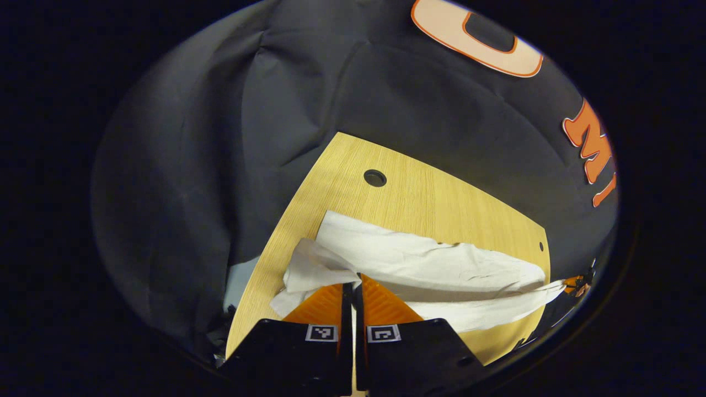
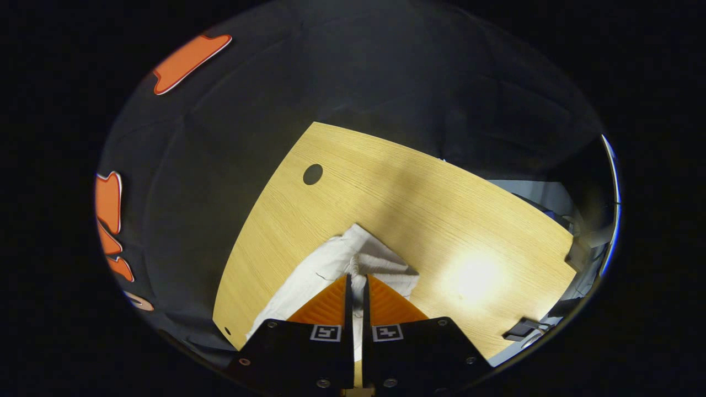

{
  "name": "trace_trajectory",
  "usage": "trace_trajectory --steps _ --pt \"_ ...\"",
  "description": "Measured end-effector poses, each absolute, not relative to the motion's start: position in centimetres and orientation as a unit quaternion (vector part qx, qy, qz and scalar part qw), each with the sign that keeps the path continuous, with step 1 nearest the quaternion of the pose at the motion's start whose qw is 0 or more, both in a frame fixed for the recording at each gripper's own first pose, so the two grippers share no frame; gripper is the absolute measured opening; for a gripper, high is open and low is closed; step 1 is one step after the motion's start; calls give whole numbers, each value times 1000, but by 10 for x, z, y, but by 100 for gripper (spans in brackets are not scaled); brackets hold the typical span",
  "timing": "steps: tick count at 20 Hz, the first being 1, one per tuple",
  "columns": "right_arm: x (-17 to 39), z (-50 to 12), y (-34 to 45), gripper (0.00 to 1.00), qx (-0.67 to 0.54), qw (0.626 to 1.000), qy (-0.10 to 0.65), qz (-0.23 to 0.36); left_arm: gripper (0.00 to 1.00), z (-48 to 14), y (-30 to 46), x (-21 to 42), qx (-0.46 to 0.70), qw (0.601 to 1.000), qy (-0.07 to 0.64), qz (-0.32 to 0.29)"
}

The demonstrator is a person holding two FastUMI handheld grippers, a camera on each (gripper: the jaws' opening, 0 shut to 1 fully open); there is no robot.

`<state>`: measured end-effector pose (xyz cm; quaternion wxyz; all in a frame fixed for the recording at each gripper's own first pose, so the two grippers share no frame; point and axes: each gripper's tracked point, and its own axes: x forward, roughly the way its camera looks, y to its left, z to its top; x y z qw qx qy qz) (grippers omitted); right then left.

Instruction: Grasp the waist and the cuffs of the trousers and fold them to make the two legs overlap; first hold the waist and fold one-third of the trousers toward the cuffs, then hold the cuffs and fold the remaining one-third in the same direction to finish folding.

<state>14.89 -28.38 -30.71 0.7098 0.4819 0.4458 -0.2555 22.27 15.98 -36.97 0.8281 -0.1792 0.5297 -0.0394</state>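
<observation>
Setting: a booth walled in dark cloth, with a light wood-grain table (image 1: 419, 193) as the work surface. The table carries one round cable hole (image 1: 375, 177) near its far edge, taken here as the landmark; a second, smaller hole (image 1: 541, 246) sits at the edge well to the side of it. A bright patch of lamp glare lies on the bare wood in the right gripper view.

Item: one pair of white trousers (image 1: 419, 259), lying on the table on the near side of the cable hole, apart from it, stretched as a long rumpled band between the two grippers. Which end is waist and which is cuffs cannot be told.

Left gripper (image 1: 357, 280): fingers drawn nearly together, pinching a bunched end of the trousers on the near side of the hole.

Right gripper (image 2: 357, 278): fingers likewise almost closed, clamped on the thicker, gathered end of the trousers, nearer than the cable hole (image 2: 313, 173) and to one side of it. This gripper also shows small and far off in the left gripper view, at the trousers' other end.

Judgement: holding both ends at once keeps the cloth taut and level, which suits carrying one leg over the other. The overlap looks under way; the two thirds-folds appear still to be made.
</observation>
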Motion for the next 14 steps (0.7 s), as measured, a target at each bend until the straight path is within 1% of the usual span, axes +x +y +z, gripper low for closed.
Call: trace_trajectory --steps 5,7,8,11,14 --pt "195 -318 -279 6 502 705 440 -239 6 -399 151 266 -196 828 524 -33" --pt "220 -318 -278 6 520 710 418 -225 6 -405 151 276 -199 830 520 -24" --pt "226 -317 -278 6 527 710 411 -223 5 -406 151 278 -199 831 519 -18" --pt "232 -328 -281 6 539 701 406 -229 6 -416 151 285 -224 823 522 8" --pt "239 -336 -283 6 551 689 407 -237 6 -416 155 292 -286 805 517 46"
